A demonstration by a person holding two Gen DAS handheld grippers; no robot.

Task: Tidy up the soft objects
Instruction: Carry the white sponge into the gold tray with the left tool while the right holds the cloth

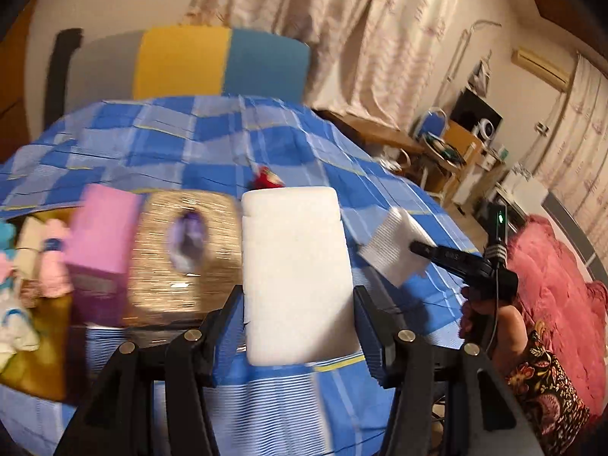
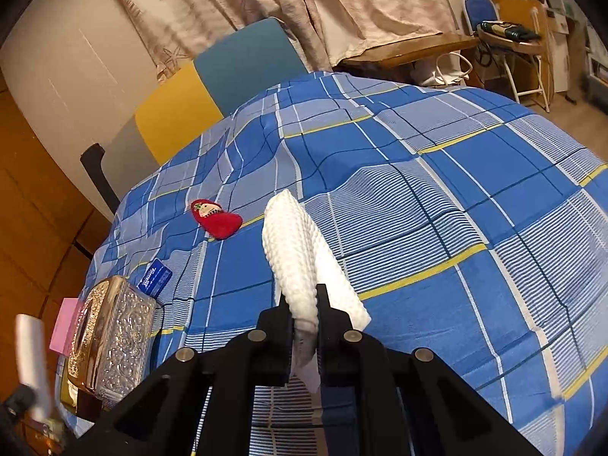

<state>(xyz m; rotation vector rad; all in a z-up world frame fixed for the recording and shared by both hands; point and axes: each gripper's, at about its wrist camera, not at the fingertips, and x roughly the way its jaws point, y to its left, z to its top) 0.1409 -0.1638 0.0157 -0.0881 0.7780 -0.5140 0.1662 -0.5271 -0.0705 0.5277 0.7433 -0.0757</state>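
My left gripper (image 1: 298,306) is shut on a white foam block (image 1: 296,266), which stands upright between its pads above the blue plaid cloth (image 1: 212,140). The left wrist view is blurred by motion. My right gripper (image 2: 306,304) is shut on a folded white waffle cloth (image 2: 294,258) held over the plaid cloth (image 2: 437,197). That cloth (image 1: 395,247) and the right gripper (image 1: 421,246) also show at the right of the left wrist view. A red heart-shaped soft toy (image 2: 217,220) lies on the plaid cloth ahead and left of the right gripper.
A gold tissue box (image 2: 110,330), a pink box (image 1: 100,235) and a blue packet (image 2: 154,277) sit at the cloth's left edge. Several small soft items (image 1: 41,258) lie beyond them. A yellow and blue chair back (image 1: 220,60) stands behind. A red blanket (image 1: 551,285) is at right.
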